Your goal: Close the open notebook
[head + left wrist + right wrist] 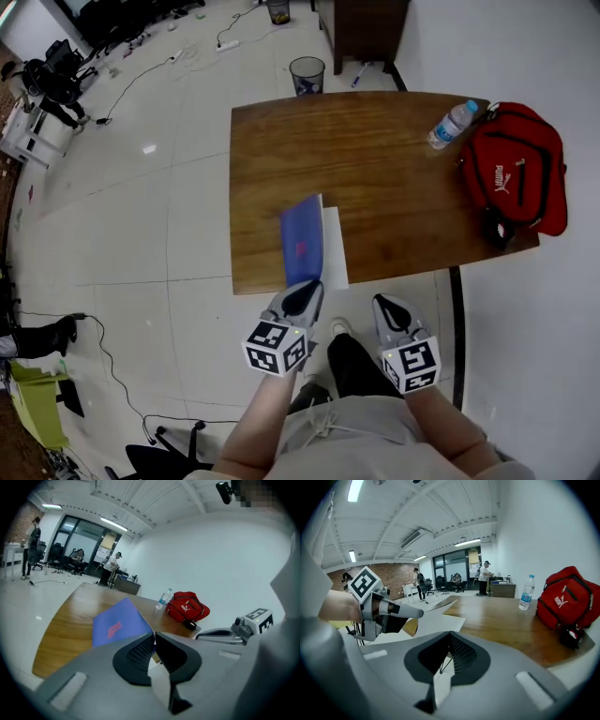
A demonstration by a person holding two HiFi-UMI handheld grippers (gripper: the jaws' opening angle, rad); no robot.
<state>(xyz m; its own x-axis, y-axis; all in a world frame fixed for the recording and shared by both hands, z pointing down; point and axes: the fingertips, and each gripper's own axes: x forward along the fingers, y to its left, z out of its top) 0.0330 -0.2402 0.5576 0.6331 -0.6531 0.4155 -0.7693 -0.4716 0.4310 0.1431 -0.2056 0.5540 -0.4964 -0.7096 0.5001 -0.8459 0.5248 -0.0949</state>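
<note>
The notebook lies open at the near edge of the wooden table [375, 150]. Its blue cover [302, 242] is lifted off the white page [335, 246] and stands tilted. My left gripper [305, 292] is at the cover's near edge; in the left gripper view the blue cover [117, 623] runs into the closed jaws of the left gripper [153, 634]. To the right of it, off the table's near edge, my right gripper [389, 305] is shut with nothing in it. The right gripper view shows the right gripper [450, 633] with jaws together and the white page [436, 620] beyond.
A red bag [516, 169] and a water bottle [453, 123] sit at the table's far right. A waste bin [307, 75] stands on the floor beyond the table. The person's legs are below the table edge. Cables lie on the floor at left.
</note>
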